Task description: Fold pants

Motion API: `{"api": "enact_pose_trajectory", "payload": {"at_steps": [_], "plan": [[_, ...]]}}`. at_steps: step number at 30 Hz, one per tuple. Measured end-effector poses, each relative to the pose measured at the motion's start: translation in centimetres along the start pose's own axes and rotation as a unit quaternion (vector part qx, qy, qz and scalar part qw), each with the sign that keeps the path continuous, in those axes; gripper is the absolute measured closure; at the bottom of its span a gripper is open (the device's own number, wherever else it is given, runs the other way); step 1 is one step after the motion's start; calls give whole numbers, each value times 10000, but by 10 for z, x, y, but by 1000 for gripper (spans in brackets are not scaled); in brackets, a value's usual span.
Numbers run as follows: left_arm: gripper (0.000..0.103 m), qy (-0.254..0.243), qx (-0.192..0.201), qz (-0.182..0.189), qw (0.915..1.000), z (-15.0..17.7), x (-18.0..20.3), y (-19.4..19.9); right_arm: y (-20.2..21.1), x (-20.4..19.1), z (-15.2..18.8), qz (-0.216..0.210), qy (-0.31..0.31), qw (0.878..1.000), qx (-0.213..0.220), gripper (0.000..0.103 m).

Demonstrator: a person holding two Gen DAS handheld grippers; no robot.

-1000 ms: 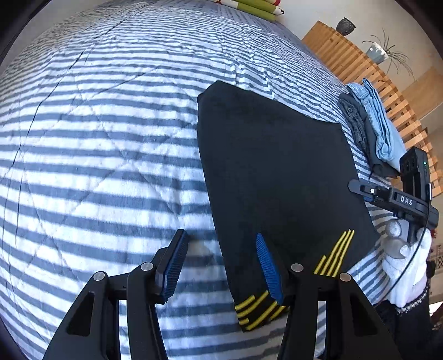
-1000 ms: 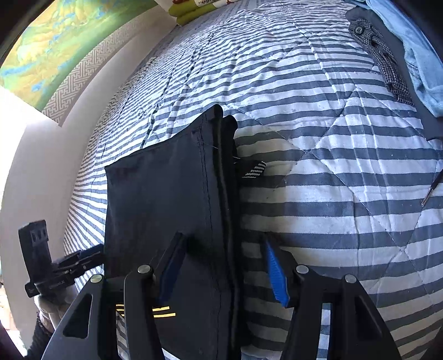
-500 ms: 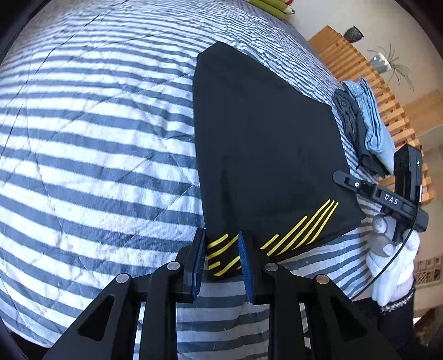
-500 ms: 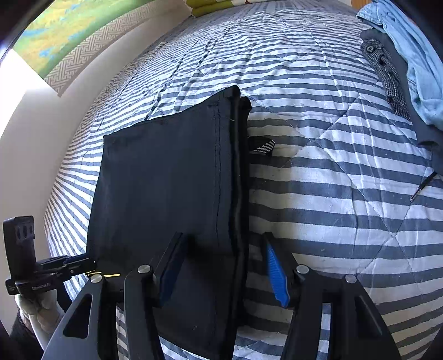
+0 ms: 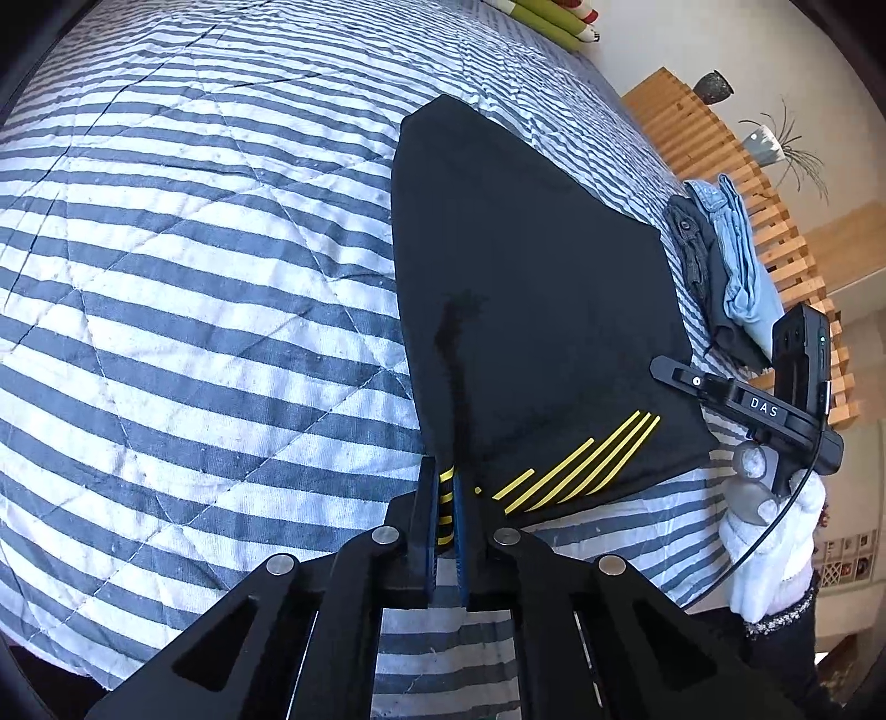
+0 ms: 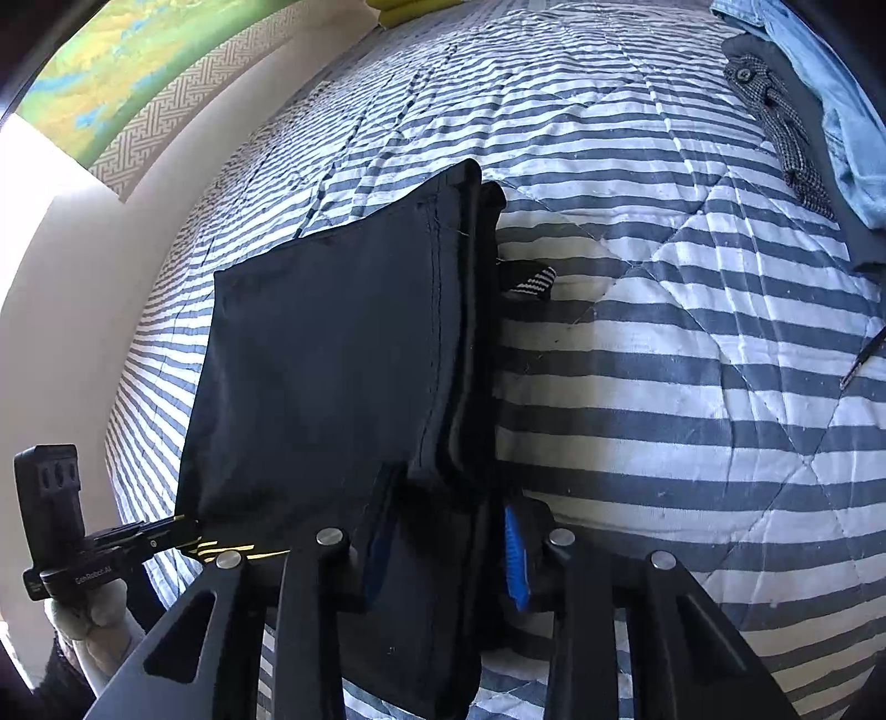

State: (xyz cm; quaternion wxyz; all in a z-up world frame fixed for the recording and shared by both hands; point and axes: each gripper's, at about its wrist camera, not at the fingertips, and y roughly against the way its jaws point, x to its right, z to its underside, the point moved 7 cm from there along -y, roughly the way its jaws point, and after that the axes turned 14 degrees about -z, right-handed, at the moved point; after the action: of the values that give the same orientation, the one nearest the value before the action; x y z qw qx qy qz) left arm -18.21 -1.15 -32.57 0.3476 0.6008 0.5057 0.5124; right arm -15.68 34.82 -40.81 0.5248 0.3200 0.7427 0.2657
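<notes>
Black folded pants [image 5: 526, 288] with yellow stripes lie flat on the striped bedspread [image 5: 194, 288]. My left gripper [image 5: 443, 498] is shut on the near corner with the yellow stripes, and a crease runs up from that pinch. In the right wrist view the pants [image 6: 332, 360] show their thick stitched edge. My right gripper [image 6: 443, 559] straddles that edge with the fabric bunched between its blue pads [image 6: 515, 559]; the jaws stand partly closed with a gap left. The right gripper [image 5: 686, 379] also shows at the pants' far side, held by a white-gloved hand [image 5: 769, 531].
A stack of folded grey and light blue clothes [image 5: 725, 266] lies near the wooden slatted frame [image 5: 786, 243]. Green pillows [image 5: 554, 16] sit at the bed's far end. A thin dark object [image 6: 864, 360] rests on the bedspread [image 6: 692, 399]. A wall [image 6: 66, 332] borders the left.
My left gripper went from open to shut on the striped corner of the pants. The right gripper's fingers drew closer together around the thick edge, and the fabric there bunched up.
</notes>
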Motion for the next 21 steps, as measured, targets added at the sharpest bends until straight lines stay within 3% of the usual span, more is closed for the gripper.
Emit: {"api": "enact_pose_trajectory", "payload": {"at_steps": [4,7,10,14,19,21], "plan": [[99,-168,63,-173,9997,3,1,0,32,-25,-27,620,812,9940,397,71],[99,-153,98,-205,9996,2,12,-5,40,-70,-59,165,1549,9873,326,63],[99,-157,144,-239,9995,4,8,-2,13,-110,-87,-118,2232,9746,-148,60],[99,-186,180,-327,9991,8,7,-2,-57,-147,-113,-399,2927,9498,-1025,60],[99,-167,175,-402,9989,10,9,-5,-137,-169,-108,-302,3892,8979,-2036,53],[99,-180,154,-407,9989,9,12,-7,-157,-165,-104,-231,4016,8863,-2294,53]]}}
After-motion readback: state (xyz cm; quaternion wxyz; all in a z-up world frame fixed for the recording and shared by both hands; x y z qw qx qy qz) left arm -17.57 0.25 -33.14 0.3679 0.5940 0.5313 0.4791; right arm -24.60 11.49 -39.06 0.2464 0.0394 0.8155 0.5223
